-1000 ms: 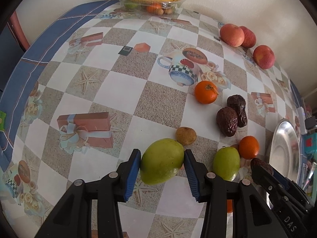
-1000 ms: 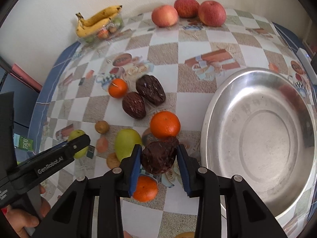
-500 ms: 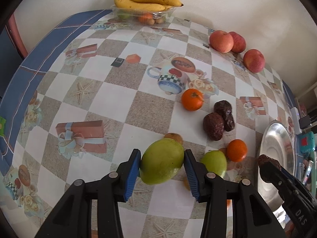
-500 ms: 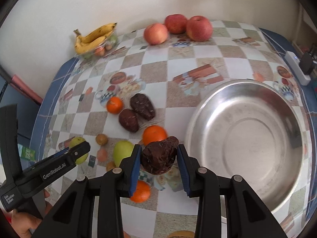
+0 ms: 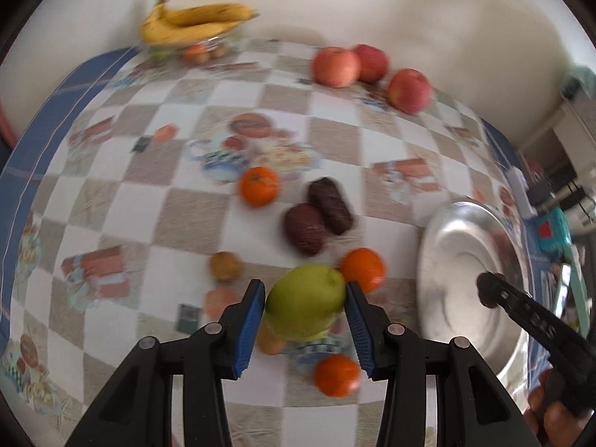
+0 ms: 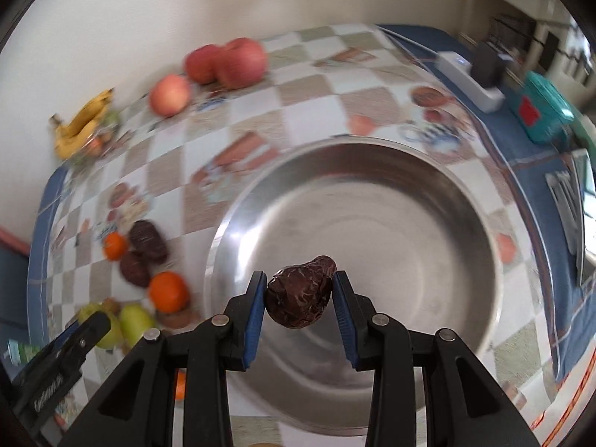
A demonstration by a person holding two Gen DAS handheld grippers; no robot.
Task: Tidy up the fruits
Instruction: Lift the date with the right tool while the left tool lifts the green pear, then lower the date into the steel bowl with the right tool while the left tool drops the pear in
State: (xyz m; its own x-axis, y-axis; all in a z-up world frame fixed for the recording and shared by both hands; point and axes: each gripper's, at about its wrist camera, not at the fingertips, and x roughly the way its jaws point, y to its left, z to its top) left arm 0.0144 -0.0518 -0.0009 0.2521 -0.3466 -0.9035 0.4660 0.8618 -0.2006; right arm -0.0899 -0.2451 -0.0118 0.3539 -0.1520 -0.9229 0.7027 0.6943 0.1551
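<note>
My left gripper (image 5: 304, 303) is shut on a green mango (image 5: 305, 301), held above the table with oranges (image 5: 362, 269) and a small brown fruit (image 5: 224, 266) below. My right gripper (image 6: 300, 298) is shut on a dark wrinkled fruit (image 6: 300, 296), hanging over the steel bowl (image 6: 465, 246). From the left wrist view that bowl (image 5: 458, 260) lies at the right, with the right gripper (image 5: 488, 292) above it. Two more dark fruits (image 5: 316, 216) and an orange (image 5: 259, 186) lie mid-table.
Three red apples (image 5: 368, 70) sit at the far edge by the wall. Bananas (image 5: 193, 22) rest on a clear tray at the back left. A white power strip (image 6: 469, 74) and a teal box (image 6: 540, 111) lie beyond the bowl. A second green fruit (image 6: 136, 322) lies near the left gripper (image 6: 80, 335).
Both grippers have risen and swung right with their fruit. The right gripper has gone from the bowl's left rim to over its inside. The left one now hovers over the oranges.
</note>
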